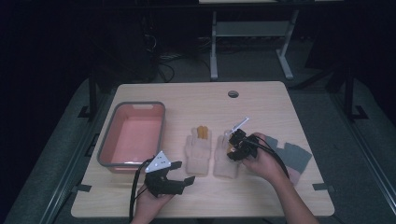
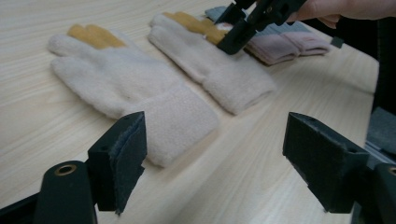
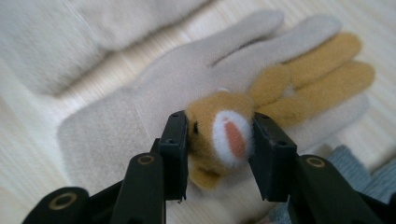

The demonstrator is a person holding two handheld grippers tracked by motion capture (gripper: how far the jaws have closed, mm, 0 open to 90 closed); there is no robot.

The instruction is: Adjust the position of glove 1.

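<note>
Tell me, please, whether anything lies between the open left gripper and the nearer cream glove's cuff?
Nothing visible does. In the left gripper view, only bare table lies between the left gripper and the nearer cream glove. The right gripper works at the other glove, farther off.

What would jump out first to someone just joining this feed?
The right gripper is shut on an orange animal face sewn to the right-hand cream glove at mid-table. Its twin glove lies just left of it, the open left gripper hovers near that cuff, and a pink bin sits at the table's left.
</note>
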